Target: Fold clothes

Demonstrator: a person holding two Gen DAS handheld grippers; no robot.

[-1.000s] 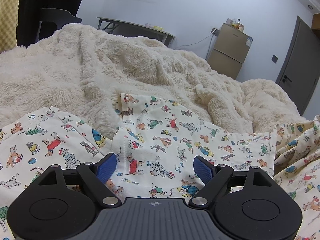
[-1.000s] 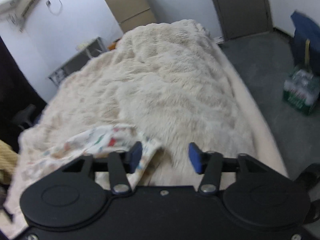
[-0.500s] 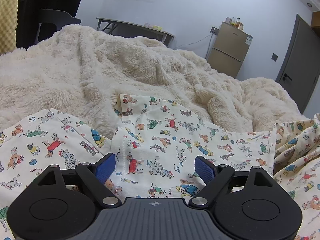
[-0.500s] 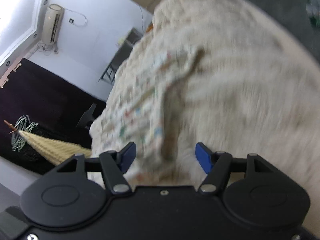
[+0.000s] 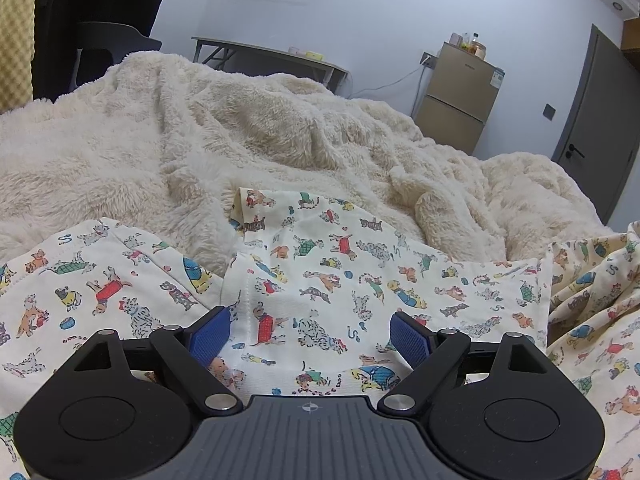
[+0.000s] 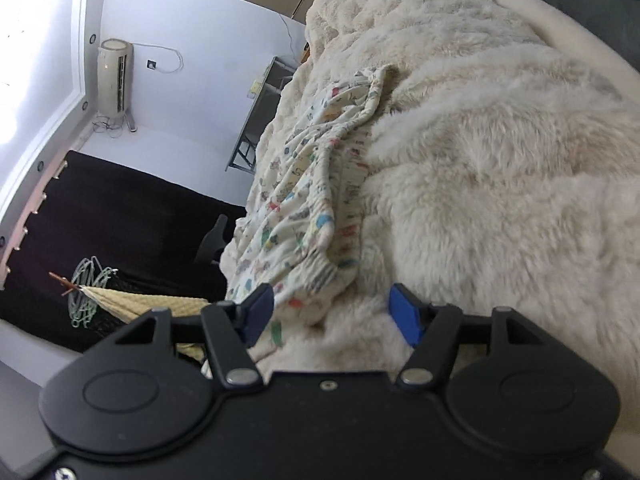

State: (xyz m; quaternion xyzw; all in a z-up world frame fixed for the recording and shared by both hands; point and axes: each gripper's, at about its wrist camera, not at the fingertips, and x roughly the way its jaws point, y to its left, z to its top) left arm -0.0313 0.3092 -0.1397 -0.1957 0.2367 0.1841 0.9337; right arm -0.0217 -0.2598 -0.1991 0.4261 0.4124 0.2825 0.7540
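Note:
A cream garment with a cartoon dog print (image 5: 360,280) lies spread on a fluffy cream blanket (image 5: 200,152). My left gripper (image 5: 310,334) is open and hovers just above the cloth, its blue pads either side of a seam. In the right wrist view the same garment (image 6: 316,184) lies crumpled in a long strip on the blanket (image 6: 500,140). My right gripper (image 6: 334,314) is open, tilted, with the garment's elastic hem just ahead of its left pad. Neither holds anything.
A small brown fridge (image 5: 460,96) and a grey door (image 5: 588,120) stand at the far right. A grey table (image 5: 264,54) and a dark chair (image 5: 108,48) stand behind the bed. A hanger with a yellow cloth (image 6: 120,300) hangs left.
My right gripper has swung and rolled over the bed, and the garment now lies right in front of it. My left gripper has barely moved and stays open.

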